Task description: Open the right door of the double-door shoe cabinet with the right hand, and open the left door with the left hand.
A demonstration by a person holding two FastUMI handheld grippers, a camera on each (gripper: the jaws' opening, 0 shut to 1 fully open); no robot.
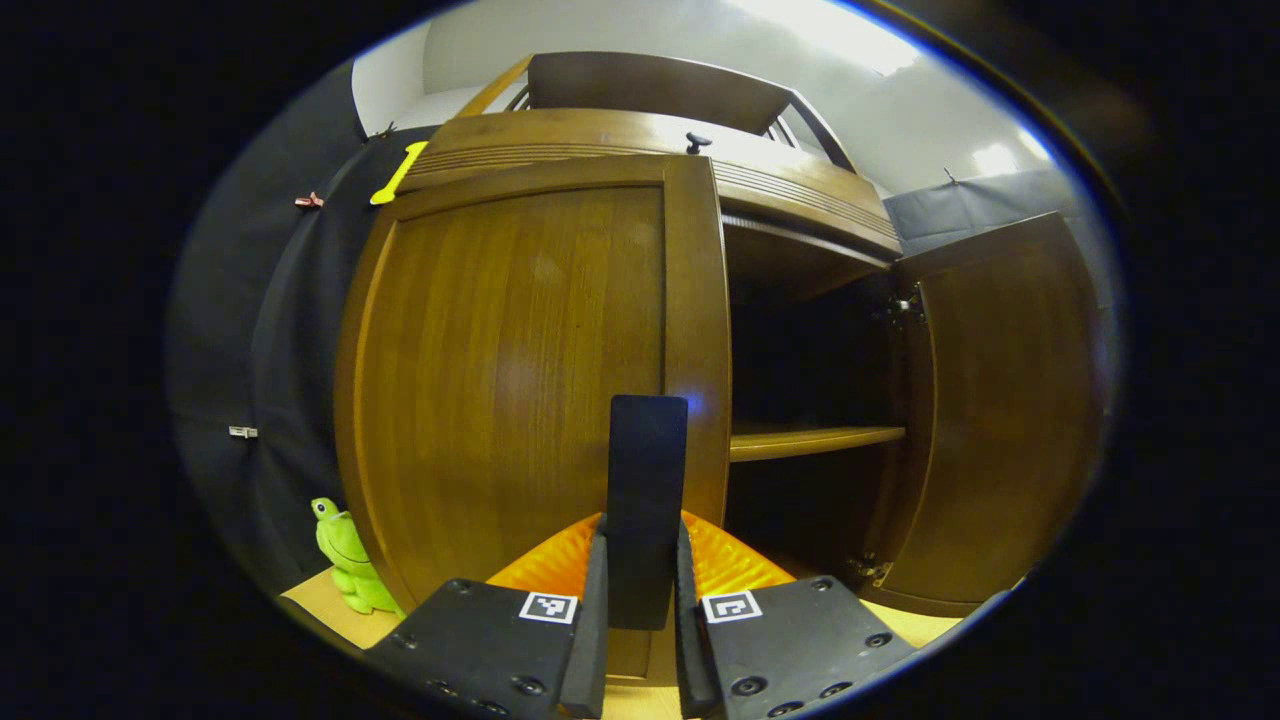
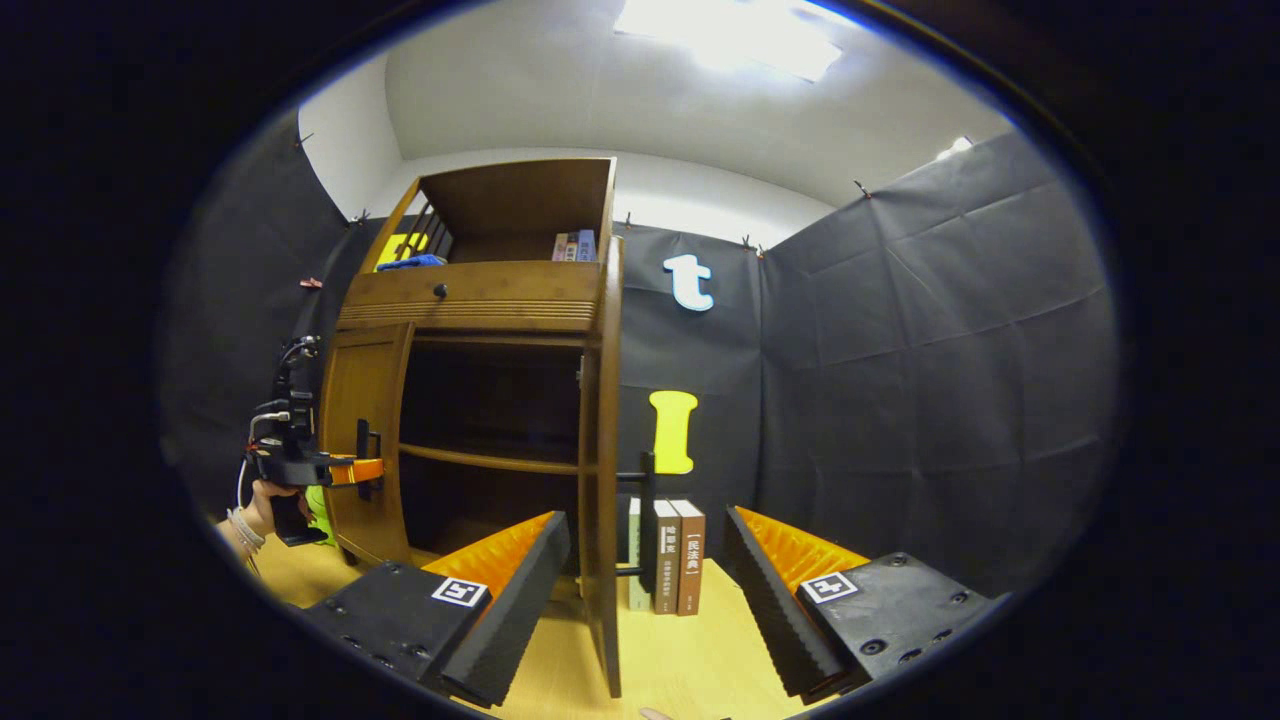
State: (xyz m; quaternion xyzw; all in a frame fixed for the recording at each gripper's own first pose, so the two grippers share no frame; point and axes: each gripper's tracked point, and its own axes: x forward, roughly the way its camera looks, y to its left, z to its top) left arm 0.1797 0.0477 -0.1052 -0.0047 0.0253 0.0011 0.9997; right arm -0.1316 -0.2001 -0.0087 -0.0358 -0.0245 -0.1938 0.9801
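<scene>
The brown wooden shoe cabinet (image 2: pixel 480 295) fills the left gripper view from close up. Its left door (image 1: pixel 520 370) covers the cabinet's left half. My left gripper (image 1: pixel 643 570) is shut on that door's dark upright handle (image 1: pixel 648 450). The right door (image 1: pixel 1000 420) is swung wide open, baring a dark inside with a shelf (image 1: pixel 815 438). In the right gripper view the right door (image 2: pixel 603 450) stands edge-on between the fingers of my open right gripper (image 2: pixel 640 600), touching neither. Its handle (image 2: pixel 648 520) juts out to the right. Farther left, a hand holds the left gripper (image 2: pixel 335 470) at the left door (image 2: pixel 362 440).
A green frog toy (image 1: pixel 345 560) sits on the wooden floor at the cabinet's left foot. A few books (image 2: pixel 668 555) stand right of the cabinet behind the open door. A drawer with a knob (image 2: pixel 438 291) and a top shelf sit above the doors. Black cloth walls enclose the booth.
</scene>
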